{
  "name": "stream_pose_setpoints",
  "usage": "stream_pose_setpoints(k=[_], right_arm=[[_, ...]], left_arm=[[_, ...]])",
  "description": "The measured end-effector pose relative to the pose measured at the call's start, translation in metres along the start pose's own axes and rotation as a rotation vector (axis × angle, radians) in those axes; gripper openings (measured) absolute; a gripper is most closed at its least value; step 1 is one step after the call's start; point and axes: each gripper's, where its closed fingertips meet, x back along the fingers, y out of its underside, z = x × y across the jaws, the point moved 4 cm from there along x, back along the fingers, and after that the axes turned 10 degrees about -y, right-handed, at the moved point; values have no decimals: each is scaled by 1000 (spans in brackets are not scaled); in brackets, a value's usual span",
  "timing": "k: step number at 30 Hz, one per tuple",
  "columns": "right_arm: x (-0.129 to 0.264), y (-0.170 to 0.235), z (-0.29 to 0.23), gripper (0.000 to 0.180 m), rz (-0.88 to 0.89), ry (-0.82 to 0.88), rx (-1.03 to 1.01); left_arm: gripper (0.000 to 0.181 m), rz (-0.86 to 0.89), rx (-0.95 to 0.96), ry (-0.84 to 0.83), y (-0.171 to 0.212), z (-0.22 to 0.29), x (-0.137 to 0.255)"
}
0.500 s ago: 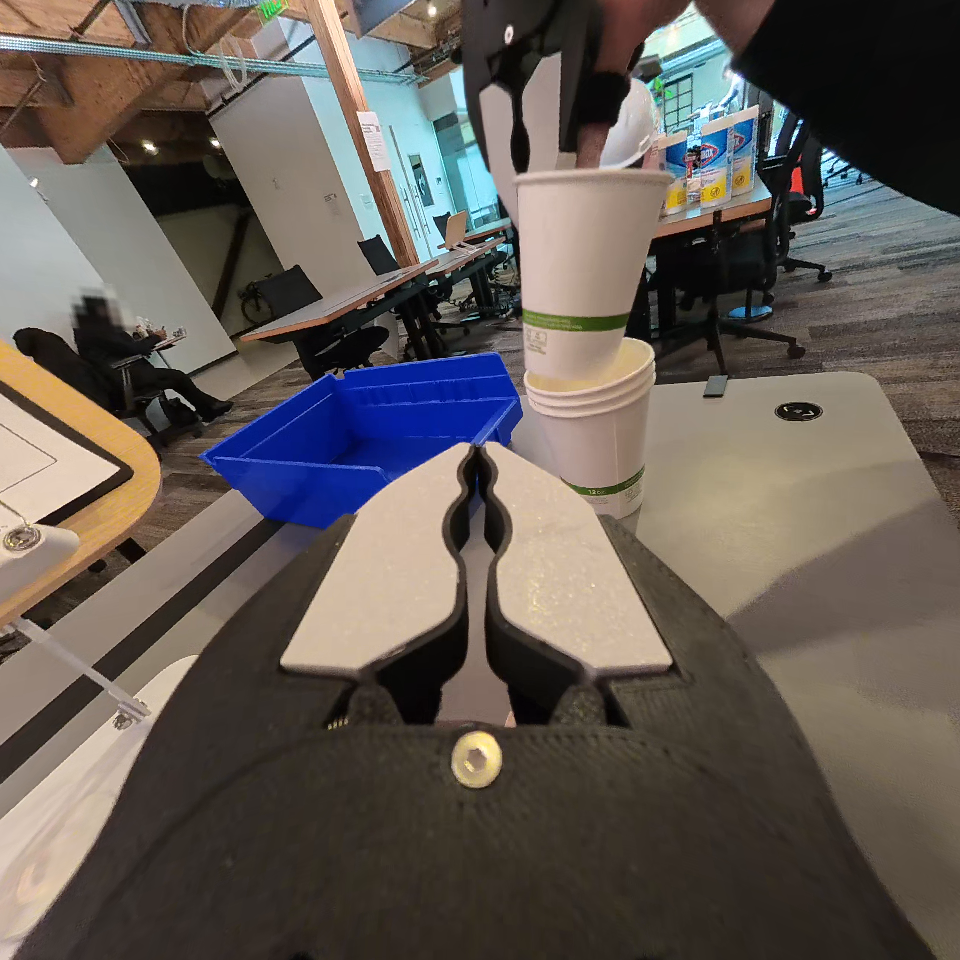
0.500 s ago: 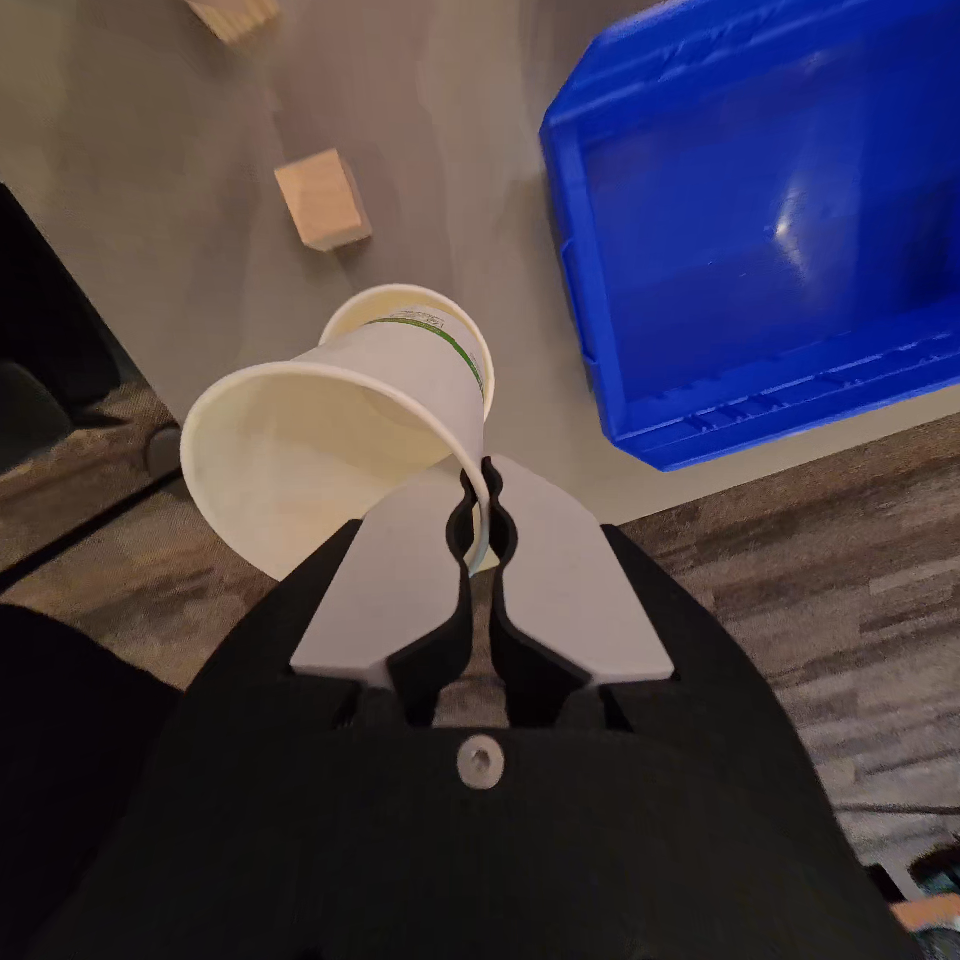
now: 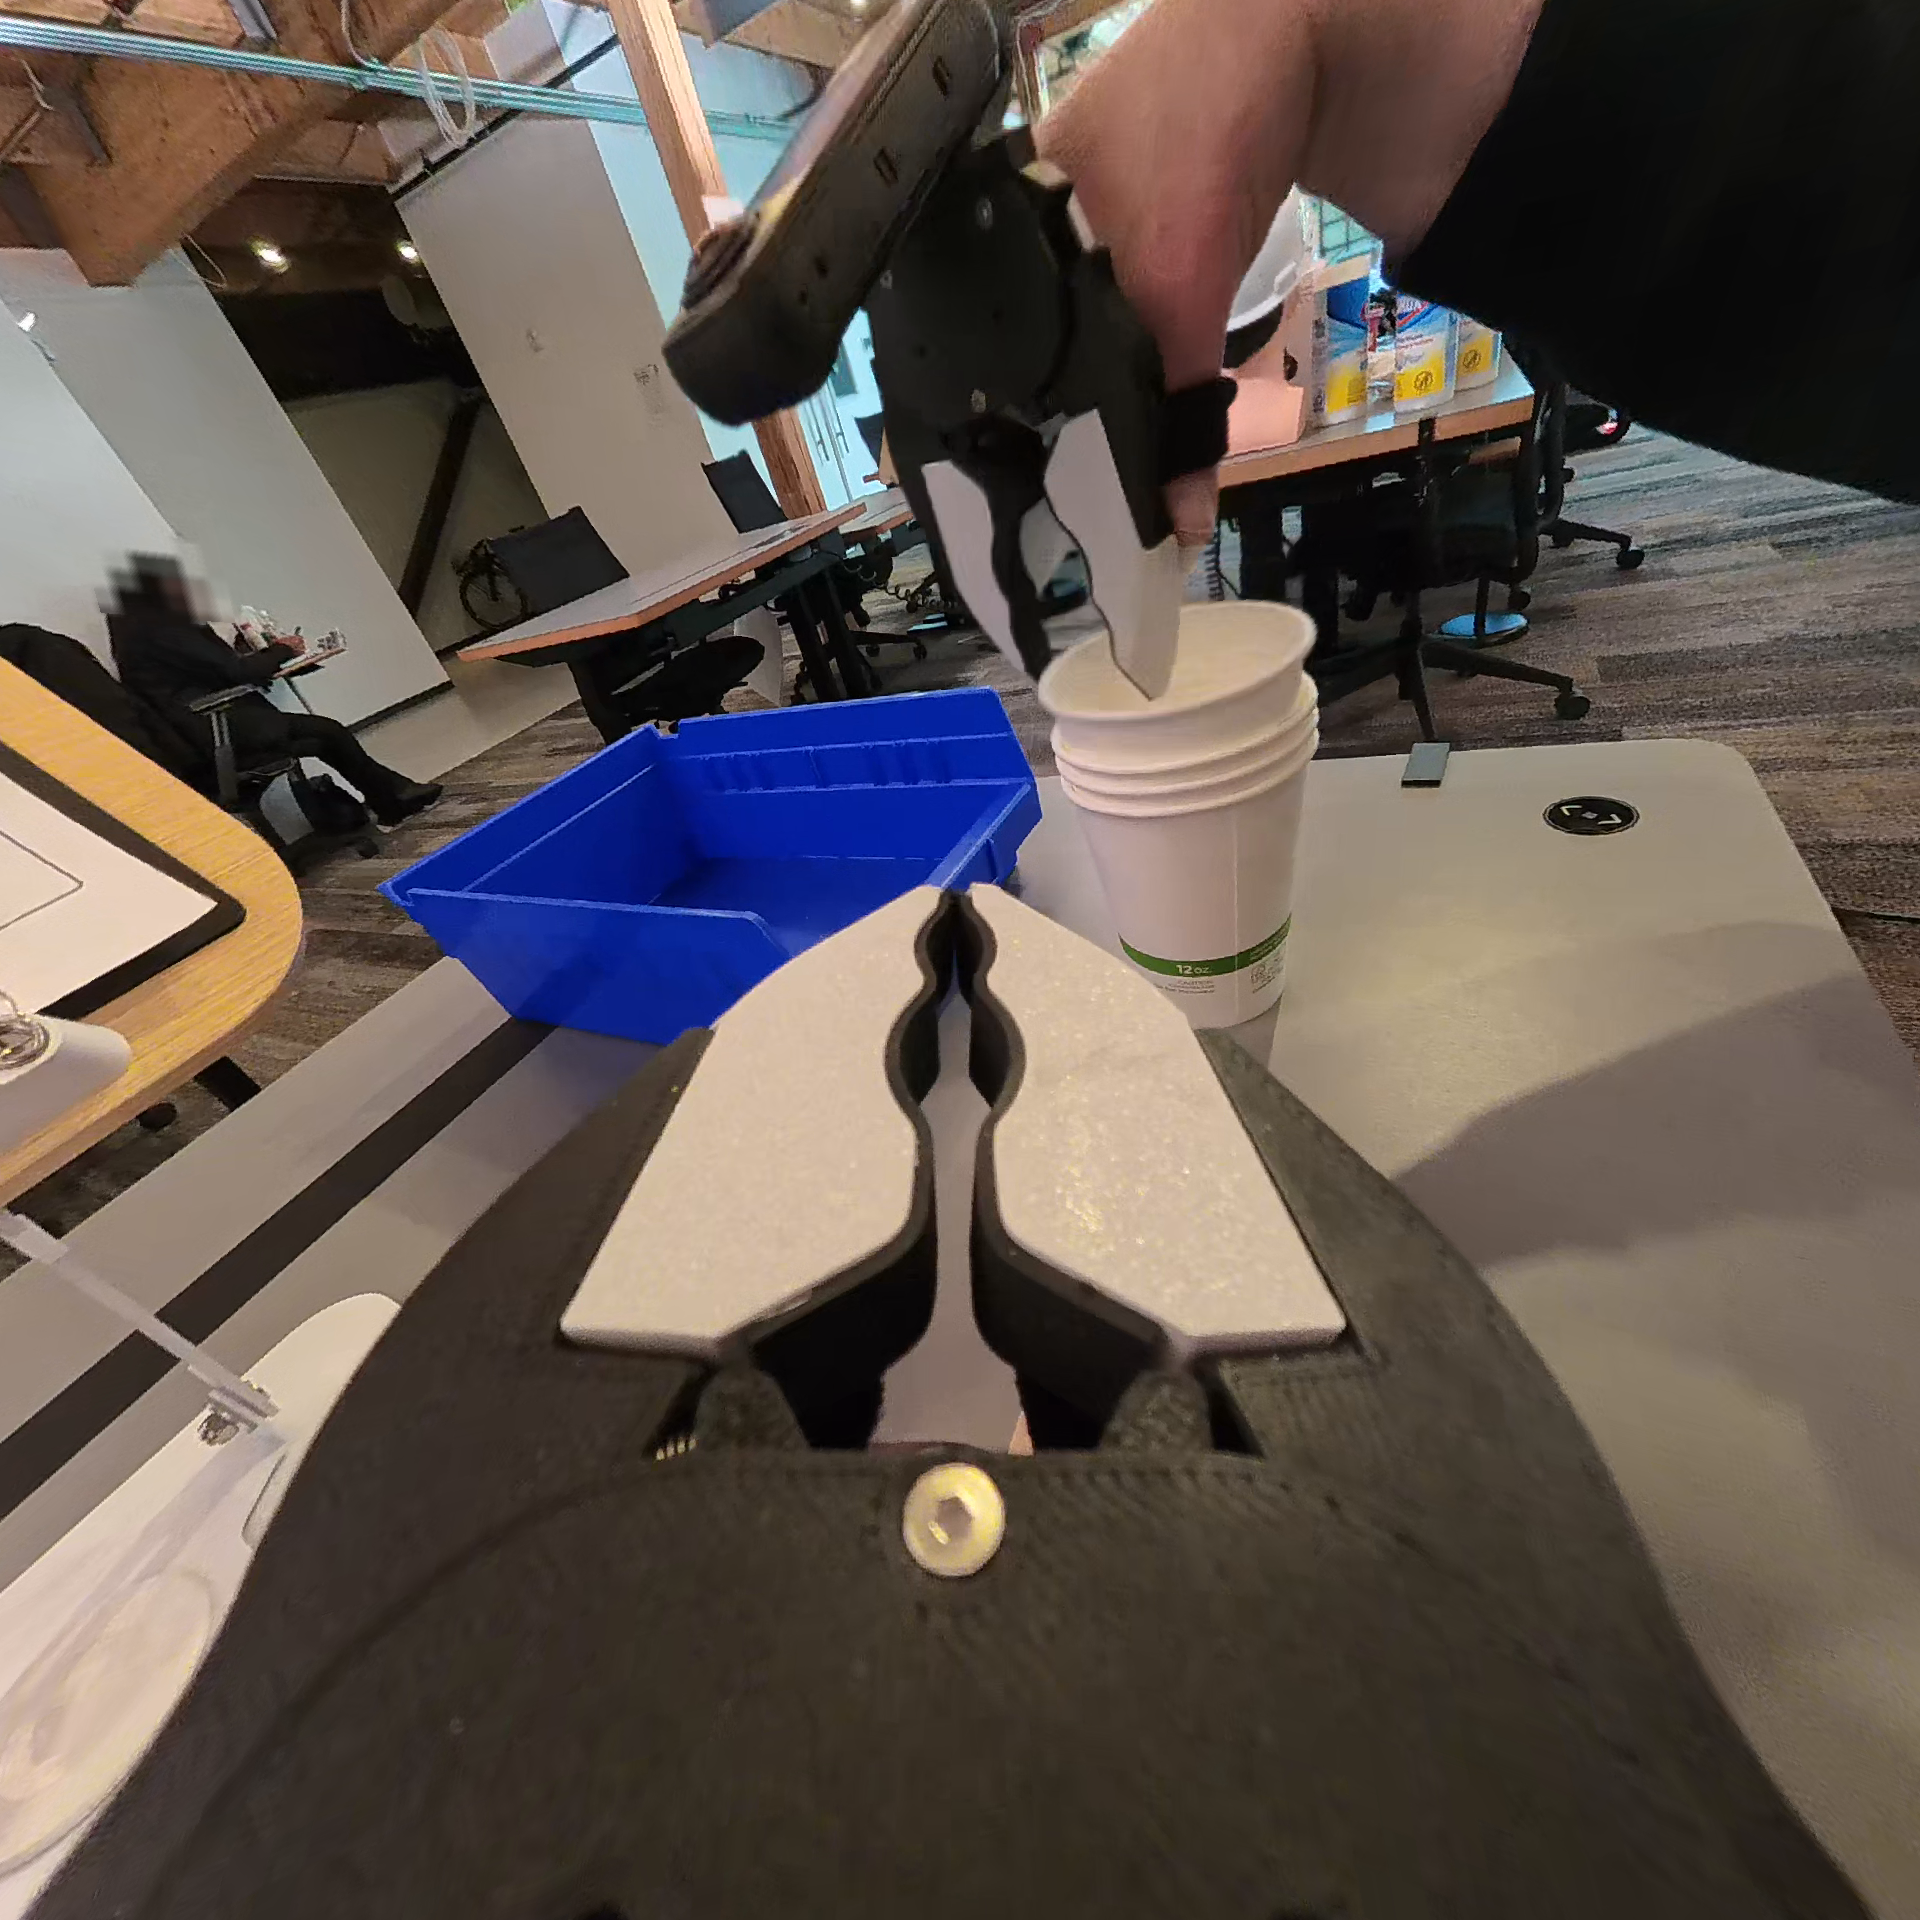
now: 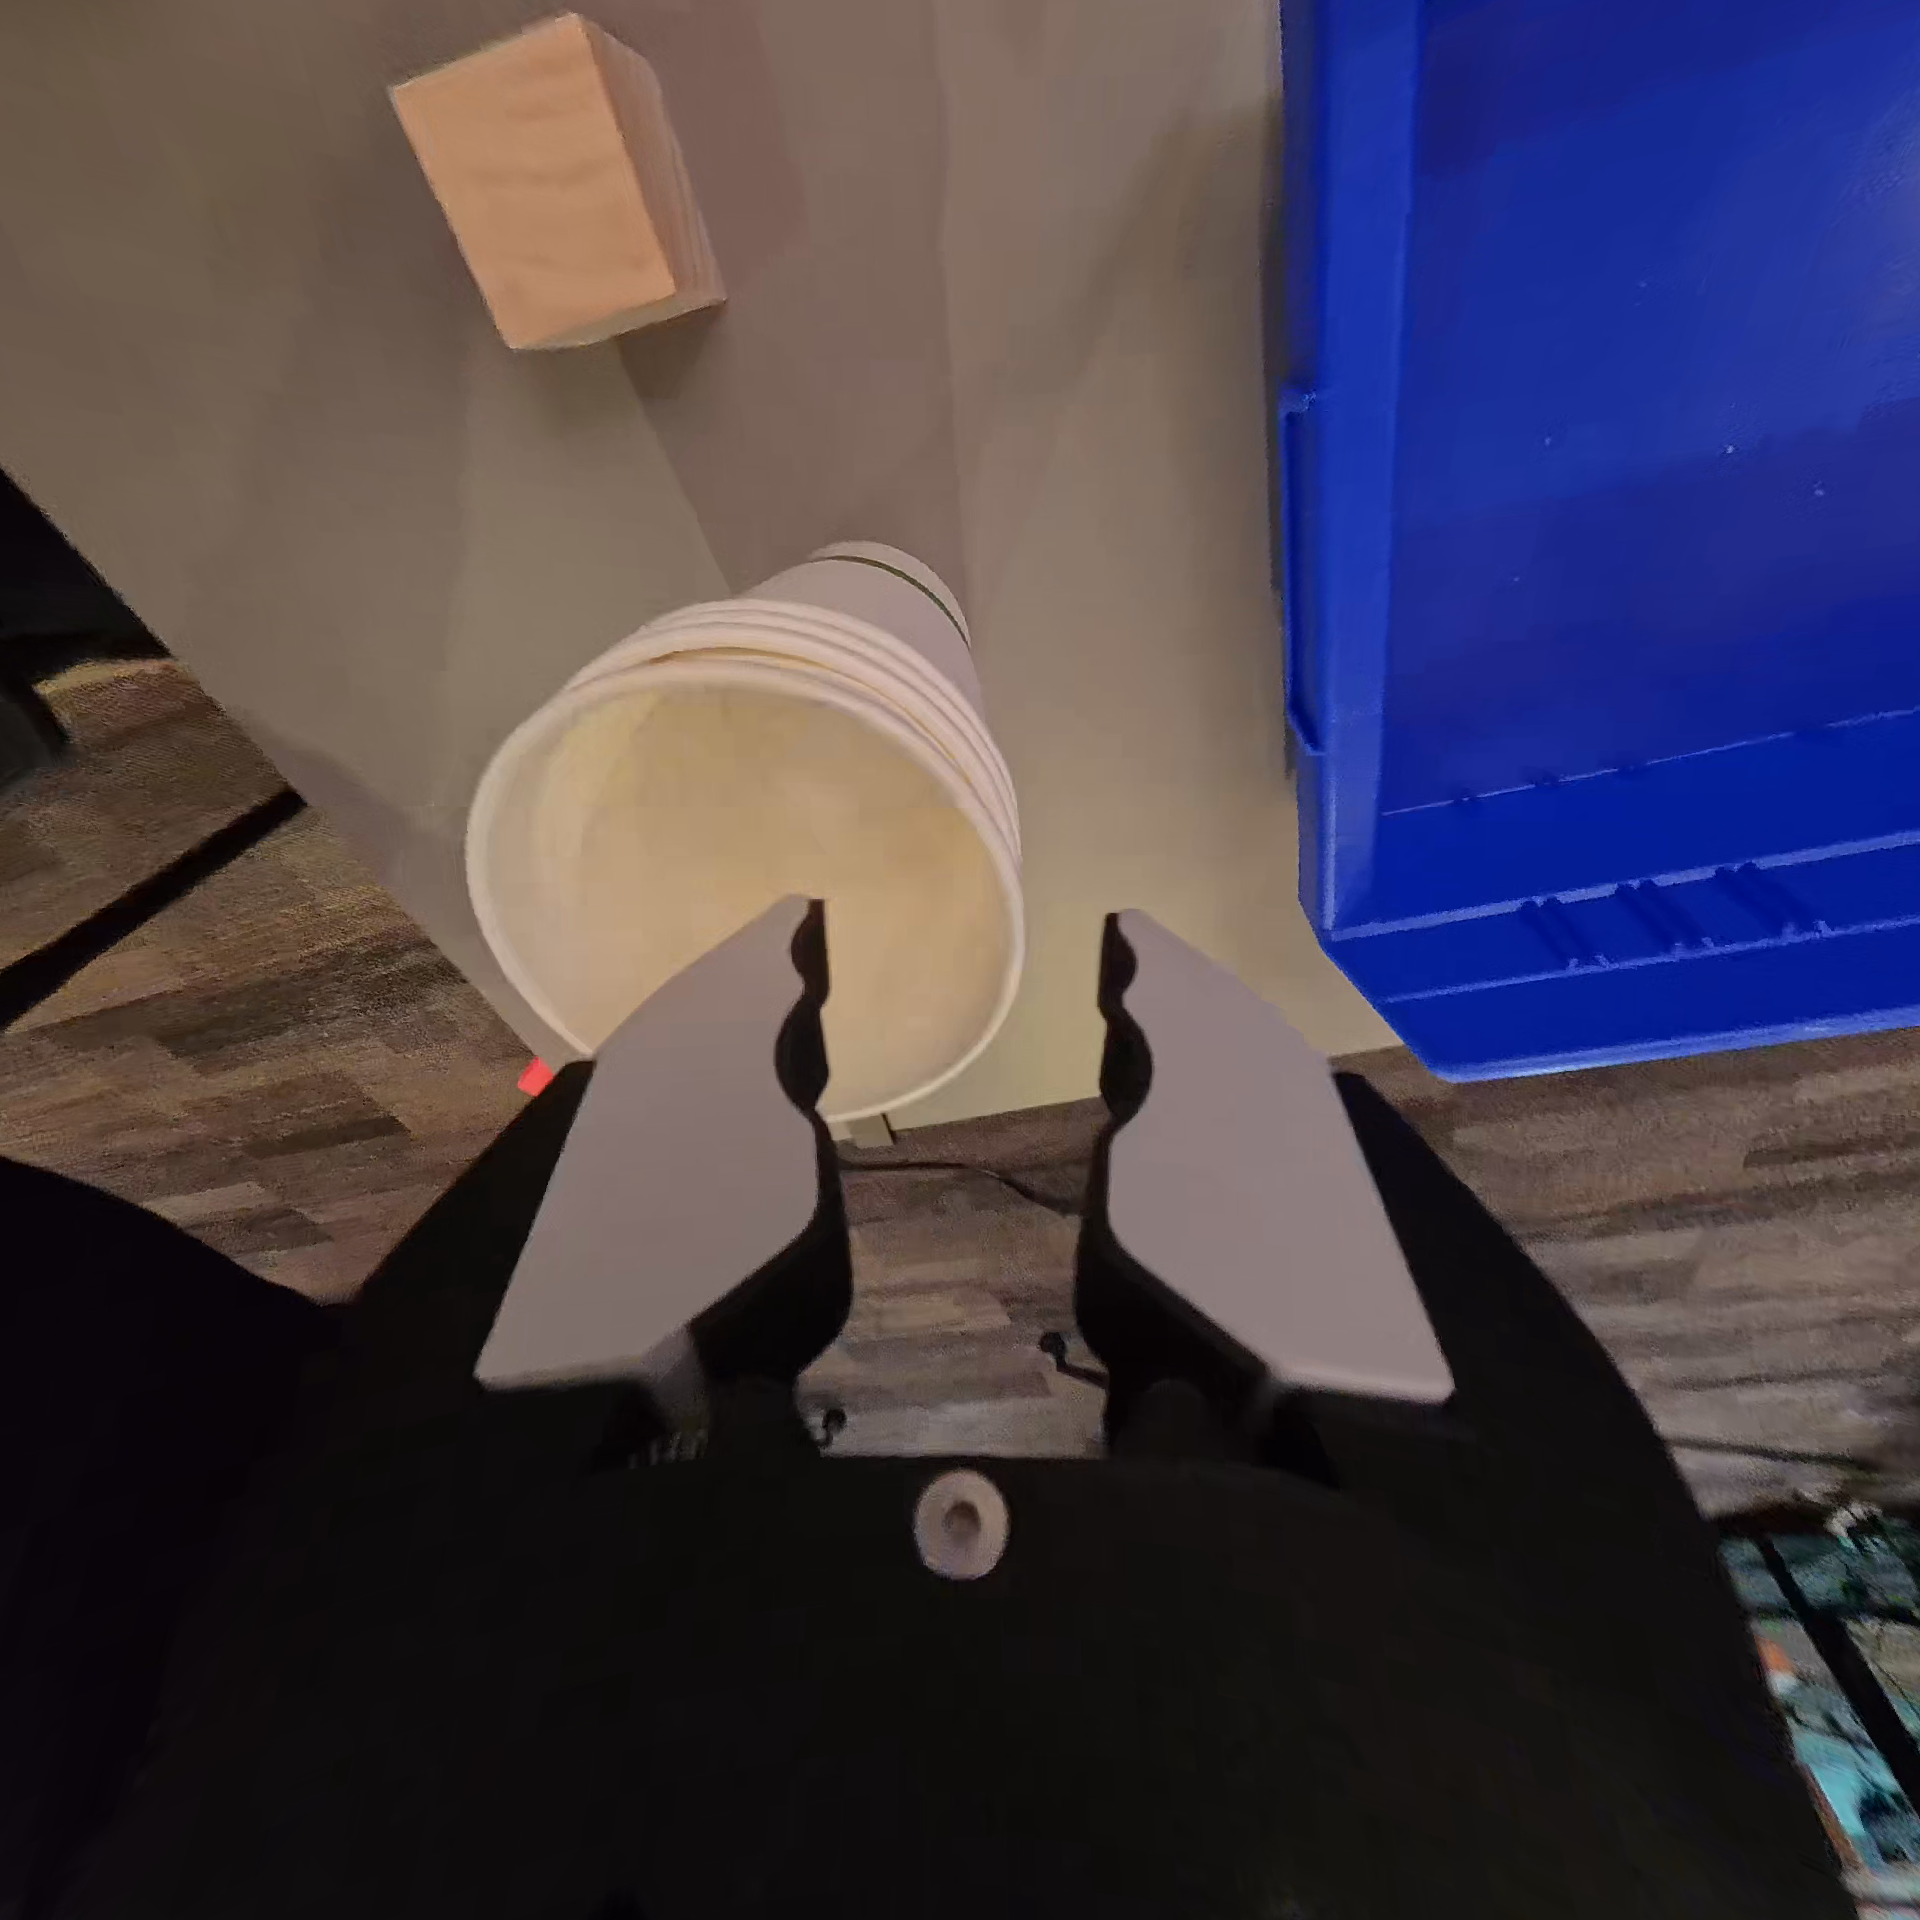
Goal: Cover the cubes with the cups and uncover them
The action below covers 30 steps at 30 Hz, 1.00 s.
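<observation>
Your right claw point(image 4: 961, 925) hangs spread astride the nested cup stack's point(image 4: 748, 862) rim, freeing it upright on the worktop point(image 4: 260, 364); your left claw point(image 3: 961, 914) rests pressed together, empty.

Black tongs point(image 3: 961, 914), grey finger pads point(image 4: 675, 1164), silver screw, black sleeve point(image 3: 1714, 208)

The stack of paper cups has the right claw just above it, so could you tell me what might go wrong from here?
1. One finger of the open right claw reaches into the top cup of the stack of paper cups; lifting away could catch the rim and tip the stack.
2. The stack stands close to the grey table edge, so tipping might send it to the floor.
</observation>
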Motion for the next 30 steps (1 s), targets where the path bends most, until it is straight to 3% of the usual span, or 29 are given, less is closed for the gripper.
stream_pose_setpoints(k=[10,17,22,30], right_arm=[[36,0,-5,61,122,152,13],[61,-3,-39,59,291,246,89],[47,5,-61,71,341,286,99],[9,13,-102,69,447,276,165]], left_arm=[[0,5,-4,-7,-3,-1,0],[0,8,-17,-20,-7,-7,8],[0,-15,-43,-42,-2,-16,19],[0,-29,-58,-58,2,-24,34]])
